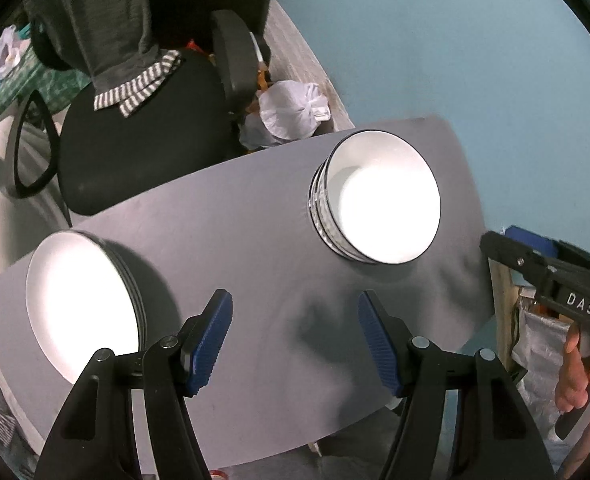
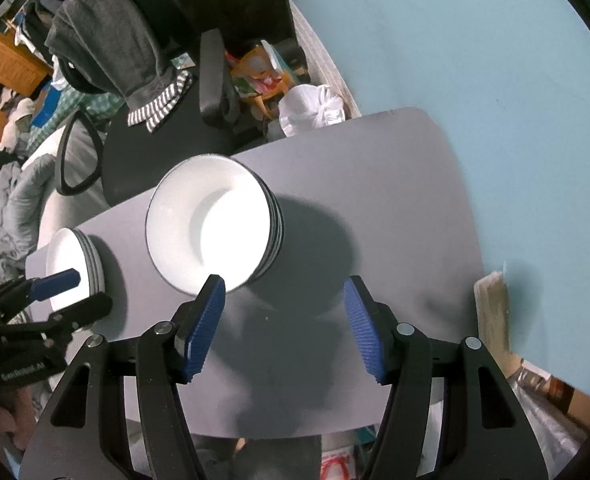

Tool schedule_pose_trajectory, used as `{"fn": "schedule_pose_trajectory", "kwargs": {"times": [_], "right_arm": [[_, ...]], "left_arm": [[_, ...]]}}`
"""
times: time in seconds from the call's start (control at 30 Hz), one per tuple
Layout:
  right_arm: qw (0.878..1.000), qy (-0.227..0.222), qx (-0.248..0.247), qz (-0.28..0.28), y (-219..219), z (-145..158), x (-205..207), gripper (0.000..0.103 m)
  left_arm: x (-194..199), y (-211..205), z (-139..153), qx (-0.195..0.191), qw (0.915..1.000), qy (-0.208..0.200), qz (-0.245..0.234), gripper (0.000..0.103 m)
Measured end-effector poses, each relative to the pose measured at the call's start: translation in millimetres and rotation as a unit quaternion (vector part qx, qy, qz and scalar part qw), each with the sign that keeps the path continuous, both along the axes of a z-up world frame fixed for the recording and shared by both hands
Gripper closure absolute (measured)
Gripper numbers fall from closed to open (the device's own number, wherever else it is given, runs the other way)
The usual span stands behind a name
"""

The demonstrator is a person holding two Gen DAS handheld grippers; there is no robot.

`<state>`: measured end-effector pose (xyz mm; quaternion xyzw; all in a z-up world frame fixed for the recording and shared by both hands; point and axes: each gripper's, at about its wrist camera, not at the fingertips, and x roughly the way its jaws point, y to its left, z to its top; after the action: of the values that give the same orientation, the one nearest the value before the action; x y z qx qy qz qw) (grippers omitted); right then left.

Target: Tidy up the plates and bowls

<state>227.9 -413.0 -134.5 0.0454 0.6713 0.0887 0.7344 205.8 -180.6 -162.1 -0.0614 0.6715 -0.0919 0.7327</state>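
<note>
A stack of white plates (image 1: 83,296) with dark rims sits near the left end of the grey table (image 1: 235,220). A stack of white bowls (image 1: 387,204) stands further right. My left gripper (image 1: 295,298) hangs open over bare table between the two stacks, with nothing between its blue pads. My right gripper (image 2: 285,282) is open too and empty, just in front of the bowls (image 2: 211,228). In the right wrist view the left gripper (image 2: 83,292) shows by the near edge of the plates (image 2: 69,264). The right gripper (image 1: 507,248) juts in at the left wrist view's right edge.
A black office chair (image 1: 135,148) draped with a grey garment stands behind the table. Beside it lies a white plastic bag (image 1: 291,108). A blue wall (image 2: 475,60) runs along the table's right side, and a wooden board (image 2: 491,312) leans there. A person's hand (image 1: 575,364) holds the right gripper.
</note>
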Motion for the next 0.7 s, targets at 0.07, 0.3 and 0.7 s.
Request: {"fn": "schedule_pose_trajectory", "kwargs": {"times": [0.07,0.3,0.7], "right_arm": [[1.0,0.0,-0.003,0.004,-1,0,-4,0.041],[1.0,-0.003,-0.012,0.013,-6,5,-17,0.039],[1.0,0.013,0.014,-0.015,-35,-17,-12,0.038]], "left_arm": [[-5,4,1,-0.003,1.0,-0.001,0.005,0.036],[-15,18,3,-0.011,0.9997,-0.001,0.022,0.036],[-4,15,-15,-0.012,0.9994,0.012,0.032,0.036]]}}
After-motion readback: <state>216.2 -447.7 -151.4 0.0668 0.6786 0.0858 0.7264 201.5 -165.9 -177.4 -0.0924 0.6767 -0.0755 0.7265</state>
